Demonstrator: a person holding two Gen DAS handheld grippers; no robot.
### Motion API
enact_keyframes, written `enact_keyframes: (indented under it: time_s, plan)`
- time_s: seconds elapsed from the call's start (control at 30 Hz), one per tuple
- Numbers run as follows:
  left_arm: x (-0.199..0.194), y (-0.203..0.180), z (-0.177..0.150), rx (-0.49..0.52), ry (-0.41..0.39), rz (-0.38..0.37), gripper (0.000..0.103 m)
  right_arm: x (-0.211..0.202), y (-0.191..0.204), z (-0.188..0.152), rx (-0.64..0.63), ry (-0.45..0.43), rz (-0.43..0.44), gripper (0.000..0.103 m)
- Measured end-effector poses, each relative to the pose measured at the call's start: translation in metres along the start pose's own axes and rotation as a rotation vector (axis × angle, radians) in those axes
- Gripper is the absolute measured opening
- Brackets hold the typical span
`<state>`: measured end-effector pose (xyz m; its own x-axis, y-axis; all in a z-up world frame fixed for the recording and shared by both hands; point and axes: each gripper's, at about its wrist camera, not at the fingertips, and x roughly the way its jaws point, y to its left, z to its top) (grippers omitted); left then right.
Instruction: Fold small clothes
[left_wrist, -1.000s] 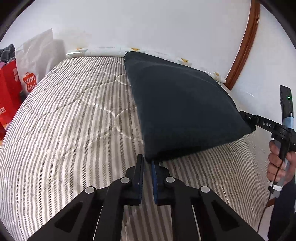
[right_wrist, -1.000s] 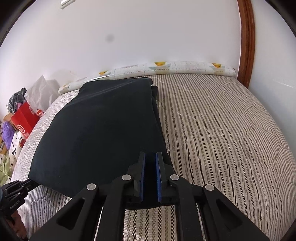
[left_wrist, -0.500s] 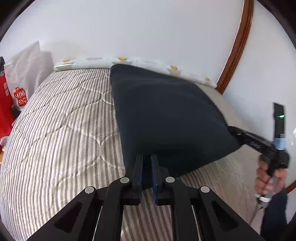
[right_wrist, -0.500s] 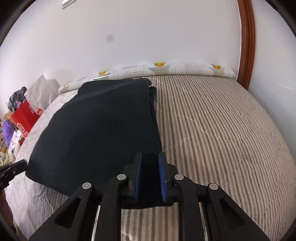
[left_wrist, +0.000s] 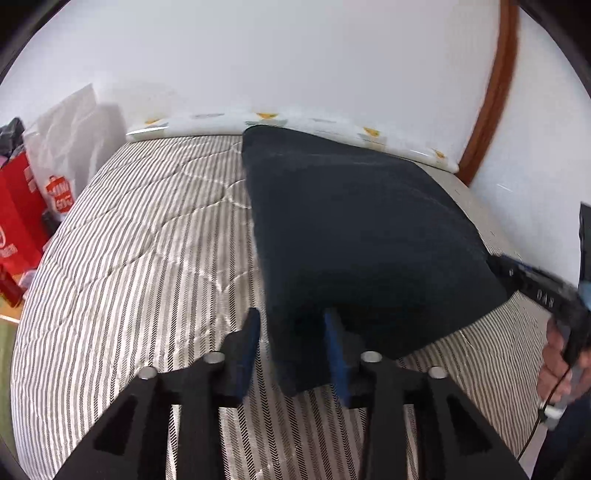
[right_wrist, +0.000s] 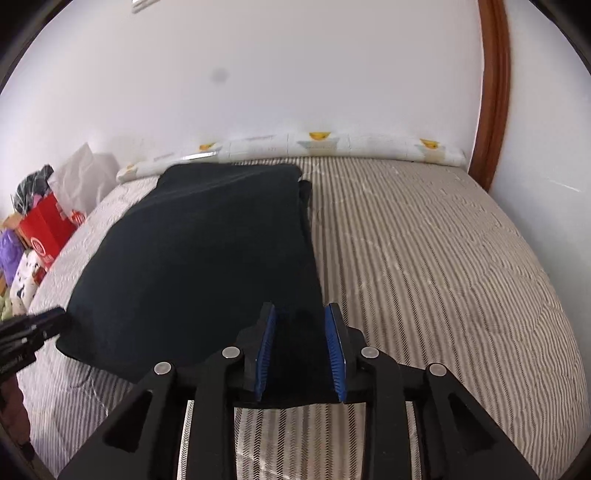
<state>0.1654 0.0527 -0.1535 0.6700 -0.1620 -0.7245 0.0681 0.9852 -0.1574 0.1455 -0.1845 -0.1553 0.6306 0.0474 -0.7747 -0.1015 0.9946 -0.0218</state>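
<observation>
Change since the earlier frames: both tools, formerly pinched shut on the near corners of the dark garment, are now parted, and the jaws of each are opening.

Bed (right_wrist: 443, 258): covered by a quilted spread in grey and white stripes; a white bolster with yellow motifs (right_wrist: 332, 146) is laid along the far edge, against the white wall.

Dark garment (left_wrist: 362, 236): navy or black, folded flat into a roughly four-sided panel, laid on the bed from the far edge down to the near edge. A second layer is seen protruding slightly along its right side in the right wrist view.

Left tool (left_wrist: 291, 347): jaws partly open and opening; the garment's near left corner is seen between the blue pads, no longer pressed.

Right tool (right_wrist: 300, 349): jaws partly open and opening; the garment's near right corner lies between the blue pads, not gripped. In the left wrist view this tool is seen at the garment's right corner, held in a hand (left_wrist: 557, 365).

Beside the bed's left edge: a white shopping bag (left_wrist: 70, 155) and red bags (left_wrist: 18, 218), with further soft items, blurred.
</observation>
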Motion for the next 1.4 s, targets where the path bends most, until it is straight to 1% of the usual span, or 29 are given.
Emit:
enact_keyframes:
  time_s: [0.1,0.2,0.23,0.3,0.33,0.37,0.43,0.5,0.57,0.6,0.63,0.67,0.73,0.8,0.87,0.93,0.97,1.0,1.03,1.07,1.13,1.27,1.4]
  plan:
    - [-0.003,0.002,-0.002,-0.016,0.002,-0.005,0.037,-0.001,0.002,-0.005,0.0,0.002,-0.014,0.029]
    - [-0.007,0.002,-0.004,-0.019,0.005,0.009,0.039,-0.004,0.003,-0.004,0.009,0.016,-0.017,0.031]
    - [-0.008,0.002,-0.005,-0.02,0.008,0.01,0.04,-0.006,0.003,-0.004,0.011,0.022,-0.017,0.033]
    - [-0.013,0.002,-0.006,-0.021,0.007,0.0,0.047,-0.008,0.004,-0.004,0.004,0.03,-0.027,0.038]
    - [-0.015,0.001,-0.006,-0.018,0.006,-0.005,0.053,-0.009,0.004,-0.004,-0.001,0.032,-0.04,0.041]
    - [-0.019,0.0,-0.005,-0.02,-0.001,-0.006,0.055,-0.011,0.005,-0.005,-0.003,0.033,-0.046,0.043]
    - [-0.025,-0.001,-0.003,-0.03,-0.012,0.0,0.055,-0.013,0.003,-0.007,0.002,0.047,-0.045,0.044]
    - [-0.036,-0.002,-0.002,-0.028,-0.025,0.001,0.058,-0.018,0.002,-0.007,0.019,0.065,-0.055,0.045]
    - [-0.046,-0.003,-0.003,-0.034,-0.042,0.005,0.063,-0.031,0.003,-0.006,0.036,0.058,-0.053,0.045]
    - [-0.052,-0.003,-0.003,-0.033,-0.05,0.005,0.065,-0.04,0.005,-0.005,0.04,0.05,-0.051,0.046]
    - [-0.057,-0.004,-0.003,-0.03,-0.058,0.006,0.066,-0.05,0.009,-0.004,0.042,0.036,-0.055,0.048]
    - [-0.064,-0.005,-0.005,-0.029,-0.065,0.009,0.068,-0.058,0.012,-0.004,0.042,0.025,-0.065,0.054]
    - [-0.076,-0.009,-0.008,-0.03,-0.074,0.009,0.07,-0.079,0.023,-0.005,0.04,-0.004,-0.091,0.059]
    - [-0.091,-0.013,-0.011,-0.022,-0.095,0.01,0.074,-0.097,0.031,-0.007,0.035,-0.026,-0.095,0.065]
    - [-0.109,-0.019,-0.016,-0.009,-0.134,0.026,0.08,-0.12,0.039,-0.011,0.03,-0.059,-0.087,0.073]
    - [-0.125,-0.023,-0.022,-0.01,-0.158,0.027,0.081,-0.142,0.045,-0.016,0.035,-0.087,-0.084,0.075]
    - [-0.131,-0.024,-0.025,-0.011,-0.165,0.021,0.083,-0.15,0.046,-0.019,0.038,-0.092,-0.083,0.079]
    - [-0.138,-0.025,-0.029,-0.011,-0.172,0.018,0.084,-0.158,0.048,-0.021,0.036,-0.096,-0.085,0.082]
    - [-0.144,-0.026,-0.032,-0.011,-0.178,0.023,0.086,-0.168,0.05,-0.024,0.032,-0.106,-0.092,0.091]
    - [-0.151,-0.026,-0.034,-0.011,-0.187,0.034,0.086,-0.176,0.051,-0.027,0.033,-0.122,-0.095,0.096]
    - [-0.16,-0.028,-0.039,-0.006,-0.194,0.056,0.088,-0.191,0.051,-0.034,0.045,-0.145,-0.097,0.102]
    - [-0.171,-0.033,-0.045,-0.007,-0.21,0.08,0.09,-0.205,0.046,-0.046,0.059,-0.132,-0.132,0.103]
    - [-0.176,-0.044,-0.049,0.008,-0.209,0.073,0.09,-0.21,0.04,-0.054,0.079,-0.118,-0.157,0.103]
